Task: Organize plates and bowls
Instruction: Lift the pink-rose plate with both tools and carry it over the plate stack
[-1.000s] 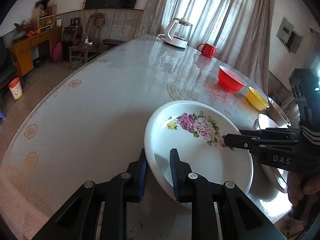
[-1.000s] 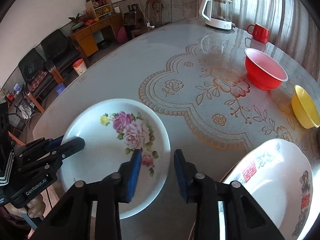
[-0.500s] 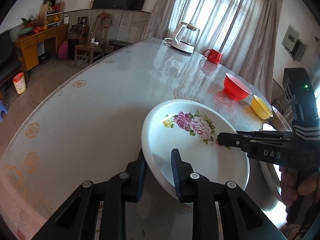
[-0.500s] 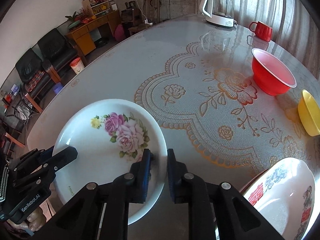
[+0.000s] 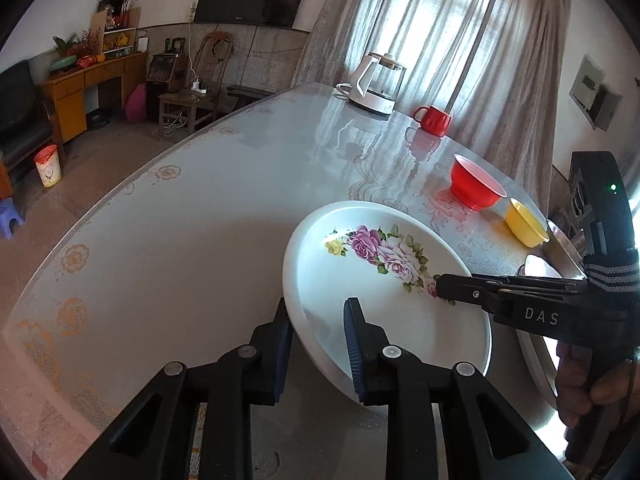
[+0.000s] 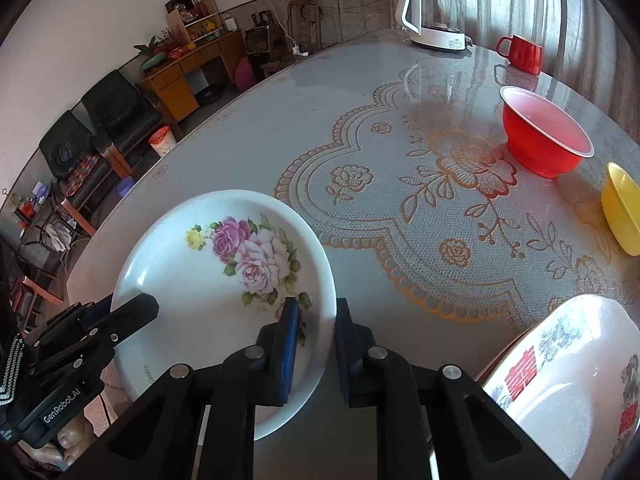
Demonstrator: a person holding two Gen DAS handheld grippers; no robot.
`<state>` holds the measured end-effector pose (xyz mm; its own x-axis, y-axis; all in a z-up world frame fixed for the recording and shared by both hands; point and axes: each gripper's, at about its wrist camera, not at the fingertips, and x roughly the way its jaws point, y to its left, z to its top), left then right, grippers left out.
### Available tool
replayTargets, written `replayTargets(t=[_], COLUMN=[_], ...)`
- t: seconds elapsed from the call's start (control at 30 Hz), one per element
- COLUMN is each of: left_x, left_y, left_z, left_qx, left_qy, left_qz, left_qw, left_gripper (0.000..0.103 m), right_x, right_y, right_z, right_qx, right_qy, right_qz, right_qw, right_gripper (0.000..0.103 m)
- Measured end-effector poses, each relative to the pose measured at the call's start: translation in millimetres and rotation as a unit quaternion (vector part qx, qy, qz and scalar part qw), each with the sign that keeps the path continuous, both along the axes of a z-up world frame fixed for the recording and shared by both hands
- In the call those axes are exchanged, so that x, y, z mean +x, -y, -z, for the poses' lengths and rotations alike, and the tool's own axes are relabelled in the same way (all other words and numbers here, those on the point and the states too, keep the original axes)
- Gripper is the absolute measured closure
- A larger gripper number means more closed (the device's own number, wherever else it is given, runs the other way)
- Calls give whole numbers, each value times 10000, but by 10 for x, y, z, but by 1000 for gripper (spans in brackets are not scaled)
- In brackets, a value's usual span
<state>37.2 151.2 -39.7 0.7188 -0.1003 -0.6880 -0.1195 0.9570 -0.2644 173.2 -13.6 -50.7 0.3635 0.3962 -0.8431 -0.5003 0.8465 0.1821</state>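
Left wrist view: left gripper (image 5: 317, 334) straddles the rim of the flowered plate (image 5: 372, 280) at its 7 o'clock edge, one pad outside, one inside. Grip looks snug, though pad contact is hard to confirm. Plate sits tilted, near edge raised off the tabletop (image 5: 180, 248), probably so both sides can be carried together. Right gripper (image 5: 440, 294) comes in from 3 o'clock onto the opposite rim. Red bowl (image 5: 476, 186) and yellow bowl (image 5: 524, 222) at 1 o'clock, both look empty. Red mug (image 5: 434, 120) and kettle (image 5: 374, 86) further back.

Right wrist view: right gripper (image 6: 316, 330) jaws closing on the flowered plate (image 6: 224, 276) rim at its 4 o'clock, rim between the pads. Plate holds nothing. Left gripper (image 6: 136, 312) on the 8 o'clock rim. Second plate (image 6: 568, 380) with red lettering at 4 o'clock, empty, likely the stacking spot. Red bowl (image 6: 544, 136) empty; yellow bowl (image 6: 622, 216) inside is hidden.
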Motion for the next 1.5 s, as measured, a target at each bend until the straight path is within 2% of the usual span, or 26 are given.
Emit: replayTargets(t=[0.1, 0.27, 0.33, 0.4, 0.53, 0.97, 1.27, 1.5], left_x=[31, 30, 35, 36, 18, 63, 113, 127], left_y=[8, 79, 81, 32, 2, 46, 67, 239], left_z=[50, 64, 60, 54, 2, -222, -336, -532], left_qx=[53, 213, 238, 84, -1, -48, -271, -253], left_qy=[-102, -15, -22, -42, 19, 355, 502, 738], left_qz=[-24, -8, -33, -86, -142, -88, 87, 358], left_qw=[9999, 9998, 9997, 9999, 9999, 9993, 9983, 9963], left_gripper=[78, 70, 70, 70, 72, 72, 72, 72], right_x=[12, -18, -30, -38, -18, 15, 3, -89], right_y=[-33, -53, -47, -31, 43, 199, 364, 571], right_z=[19, 23, 24, 23, 13, -59, -183, -363], right_qx=[-48, -69, -64, -43, 178, 573, 908, 1118], right_qy=[-34, -7, 42, 87, -7, -86, 34, 245], right_qz=[-65, -166, -127, -79, 23, 276, 516, 727], right_qw=[10000, 9998, 9999, 9999, 9998, 9979, 9945, 9908], right_gripper=[80, 77, 79, 83, 90, 90, 93, 93])
